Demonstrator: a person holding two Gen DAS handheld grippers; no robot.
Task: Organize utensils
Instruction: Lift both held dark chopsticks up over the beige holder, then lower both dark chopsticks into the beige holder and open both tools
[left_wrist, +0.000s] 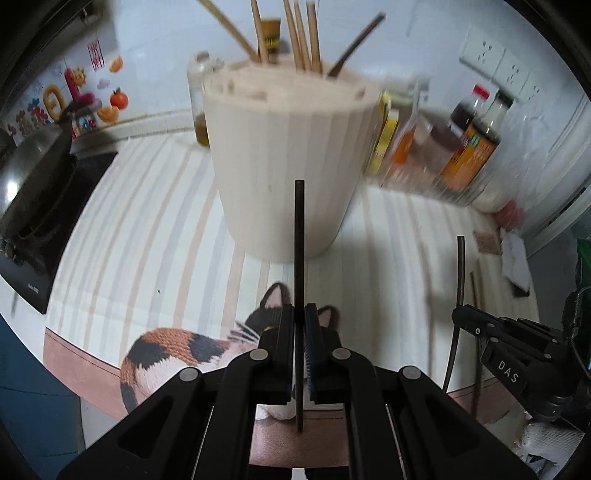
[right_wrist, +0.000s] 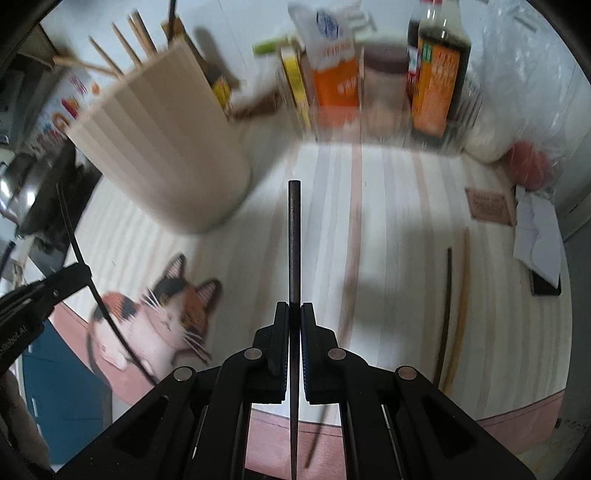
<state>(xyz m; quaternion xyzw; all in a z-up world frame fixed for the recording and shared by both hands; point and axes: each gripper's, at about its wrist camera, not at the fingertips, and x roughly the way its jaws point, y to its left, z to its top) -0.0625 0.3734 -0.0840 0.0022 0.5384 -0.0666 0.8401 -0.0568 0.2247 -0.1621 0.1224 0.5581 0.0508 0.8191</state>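
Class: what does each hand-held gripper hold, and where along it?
Left hand-held gripper: dark chopstick, gripped mid-length. Right hand-held gripper: another dark chopstick, also mid-length.

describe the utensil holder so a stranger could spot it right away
On the striped mat with the cat picture, look past the cat's ears. The utensil holder is a tall cream ribbed tub with chopsticks sticking up, wider and paler than the sauce bottles beside it.

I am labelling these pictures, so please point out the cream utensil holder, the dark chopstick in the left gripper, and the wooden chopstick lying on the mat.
Cream utensil holder (left_wrist: 288, 166), left wrist view, front wall.
Dark chopstick (left_wrist: 299, 240), left wrist view, upper shaft.
Wooden chopstick (right_wrist: 460, 302), right wrist view, mid shaft.
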